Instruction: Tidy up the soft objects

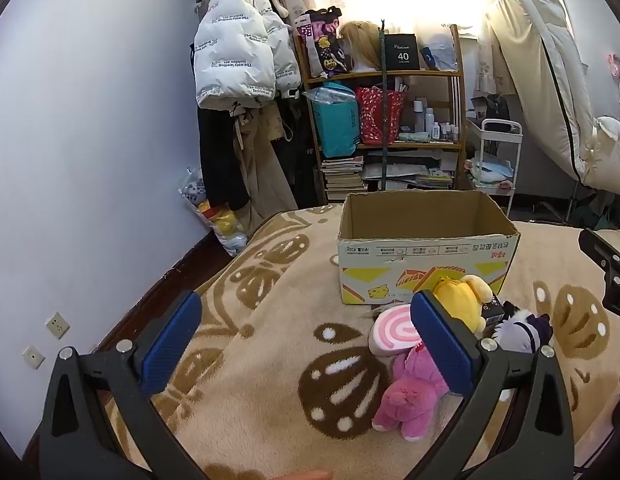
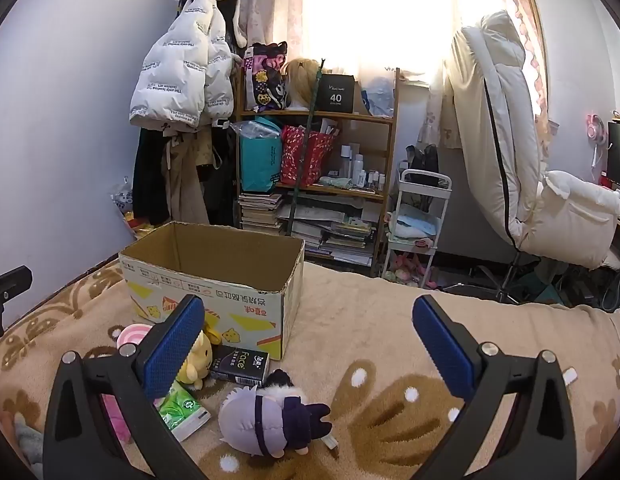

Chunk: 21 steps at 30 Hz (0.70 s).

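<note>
Both grippers wide apart, empty; plush toys (image 2: 270, 420) beside cardboard box (image 2: 214, 280).

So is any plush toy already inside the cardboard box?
No, the cardboard box looks empty inside, and the yellow plush lies on the blanket in front of it.

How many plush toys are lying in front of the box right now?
3: a yellow plush nearest the cardboard box, a pink plush closest to the left gripper, and a white-haired doll before the right gripper. Others may be hidden.
</note>
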Tool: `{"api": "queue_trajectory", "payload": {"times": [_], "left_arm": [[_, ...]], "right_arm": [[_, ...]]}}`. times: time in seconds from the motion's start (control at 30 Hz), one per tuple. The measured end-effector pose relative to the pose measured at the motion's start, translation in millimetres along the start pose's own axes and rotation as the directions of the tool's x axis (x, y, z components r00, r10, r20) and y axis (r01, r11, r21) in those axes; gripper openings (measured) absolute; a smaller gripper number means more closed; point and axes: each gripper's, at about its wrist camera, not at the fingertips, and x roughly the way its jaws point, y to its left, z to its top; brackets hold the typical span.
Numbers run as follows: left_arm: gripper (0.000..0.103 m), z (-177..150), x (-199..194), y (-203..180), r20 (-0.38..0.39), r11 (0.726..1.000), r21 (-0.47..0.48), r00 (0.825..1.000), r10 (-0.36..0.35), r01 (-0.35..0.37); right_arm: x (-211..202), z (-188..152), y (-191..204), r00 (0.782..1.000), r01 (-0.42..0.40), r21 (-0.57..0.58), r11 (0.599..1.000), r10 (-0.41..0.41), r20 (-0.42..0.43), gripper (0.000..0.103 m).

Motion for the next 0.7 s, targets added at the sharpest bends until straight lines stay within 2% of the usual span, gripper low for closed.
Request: {"api": "queue_trajectory", "payload": {"times": [0.7], "left_arm": [[0.102, 2.2, -1.5, -2.6, 0.012, 1.0, 0.014, 1.0, 0.0, 0.0]], "right_arm": [[0.4, -0.3, -0.2, 1.0, 0.002, -0.001, 1.0, -0.002, 0.0, 0.103]]}}
